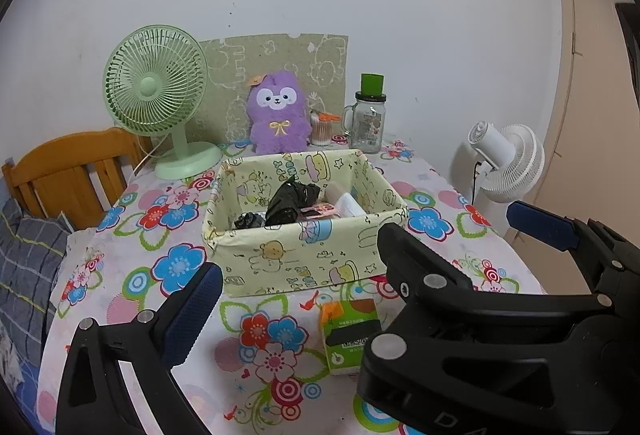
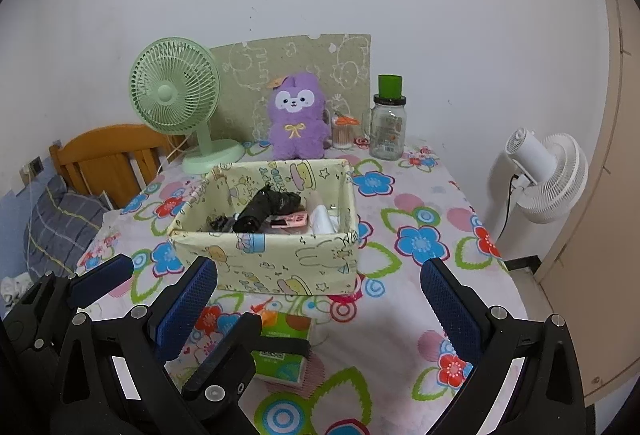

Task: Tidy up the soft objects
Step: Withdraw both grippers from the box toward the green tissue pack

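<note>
A green tissue pack lies flat on the flowered tablecloth, just in front of a pale yellow fabric basket. The basket holds crumpled black bags, a pink packet and something white. A purple plush toy sits upright behind it, against the wall. My left gripper and right gripper hover side by side over the pack, both open wide and holding nothing. Their fingers interleave, so the right gripper hides my left gripper's right finger.
A green desk fan stands at the back left. A glass jar and a cotton swab tub stand right of the plush. A white fan stands beyond the table's right edge, and a wooden chair to the left.
</note>
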`<action>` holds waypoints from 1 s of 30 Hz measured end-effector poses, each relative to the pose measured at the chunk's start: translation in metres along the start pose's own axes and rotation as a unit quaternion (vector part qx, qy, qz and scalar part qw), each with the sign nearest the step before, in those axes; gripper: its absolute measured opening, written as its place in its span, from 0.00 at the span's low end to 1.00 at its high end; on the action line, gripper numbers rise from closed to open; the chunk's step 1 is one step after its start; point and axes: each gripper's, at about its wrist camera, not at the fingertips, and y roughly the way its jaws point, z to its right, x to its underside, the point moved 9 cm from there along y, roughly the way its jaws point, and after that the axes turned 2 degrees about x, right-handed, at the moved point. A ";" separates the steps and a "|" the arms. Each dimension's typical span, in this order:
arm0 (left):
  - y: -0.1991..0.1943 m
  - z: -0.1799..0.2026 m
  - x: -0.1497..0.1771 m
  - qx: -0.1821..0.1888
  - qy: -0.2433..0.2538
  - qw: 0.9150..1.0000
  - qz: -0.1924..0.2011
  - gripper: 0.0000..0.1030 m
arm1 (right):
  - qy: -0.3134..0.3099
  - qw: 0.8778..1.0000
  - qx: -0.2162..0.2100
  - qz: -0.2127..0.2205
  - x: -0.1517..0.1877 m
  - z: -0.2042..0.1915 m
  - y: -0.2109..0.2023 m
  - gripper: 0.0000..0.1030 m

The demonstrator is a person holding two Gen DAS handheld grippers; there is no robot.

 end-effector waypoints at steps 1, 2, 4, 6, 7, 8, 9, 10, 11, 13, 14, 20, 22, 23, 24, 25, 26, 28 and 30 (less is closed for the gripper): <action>0.000 0.001 0.002 0.002 -0.002 1.000 -0.001 0.99 | 0.000 1.000 0.001 -0.001 0.002 0.001 0.000 1.00; 0.001 0.002 0.003 0.003 -0.003 1.000 -0.002 0.99 | -0.001 1.000 0.003 -0.001 0.003 0.002 0.000 1.00; 0.001 0.005 0.006 0.004 -0.003 1.000 -0.002 0.99 | -0.003 1.000 0.005 -0.001 0.006 0.003 -0.001 1.00; 0.002 0.007 0.009 0.002 -0.002 1.000 -0.003 0.99 | -0.005 1.000 0.003 -0.001 0.009 0.004 -0.002 1.00; 0.003 0.008 0.011 0.002 -0.002 1.000 -0.004 0.99 | -0.005 1.000 0.003 -0.002 0.012 0.005 -0.002 1.00; 0.004 0.009 0.013 0.002 -0.002 1.000 -0.005 0.99 | -0.006 1.000 0.002 -0.002 0.013 0.005 -0.002 1.00; 0.005 0.011 0.015 0.003 -0.003 1.000 -0.006 0.99 | -0.008 1.000 0.002 -0.003 0.015 0.006 -0.002 1.00; 0.005 0.012 0.016 0.004 -0.004 1.000 -0.008 0.99 | -0.009 1.000 0.001 -0.004 0.017 0.007 -0.002 1.00; 0.006 0.012 0.018 0.005 -0.004 1.000 -0.009 0.99 | -0.011 1.000 0.002 -0.006 0.019 0.008 -0.002 1.00; 0.008 0.015 0.021 0.007 -0.004 1.000 -0.011 0.99 | -0.011 1.000 0.004 -0.008 0.022 0.010 -0.001 1.00; 0.008 0.016 0.022 0.008 -0.004 1.000 -0.012 0.99 | -0.011 1.000 0.005 -0.009 0.024 0.011 0.000 1.00; 0.017 0.022 0.032 0.009 0.000 1.000 -0.026 0.99 | -0.004 1.000 0.002 -0.022 0.036 0.018 0.007 1.00; 0.021 0.024 0.036 0.008 0.002 0.999 -0.032 0.99 | -0.001 1.000 0.000 -0.028 0.040 0.019 0.011 1.00; 0.022 0.024 0.038 0.007 0.003 0.999 -0.034 0.99 | 0.002 0.999 -0.002 -0.033 0.043 0.020 0.013 1.00; 0.024 0.025 0.040 0.007 0.005 0.999 -0.037 0.99 | 0.004 0.999 -0.003 -0.036 0.045 0.021 0.015 1.00; 0.027 0.025 0.041 0.007 0.006 0.999 -0.039 0.99 | 0.006 0.999 -0.005 -0.040 0.047 0.022 0.018 1.00; 0.029 0.026 0.043 0.008 0.005 0.999 -0.043 0.99 | 0.009 0.999 -0.007 -0.044 0.049 0.023 0.020 1.00; 0.035 0.027 0.046 0.011 0.004 0.999 -0.050 0.98 | 0.013 0.999 -0.009 -0.052 0.054 0.025 0.026 1.00; 0.040 0.028 0.049 0.012 0.003 0.998 -0.054 0.98 | 0.014 0.998 -0.008 -0.056 0.057 0.027 0.031 1.00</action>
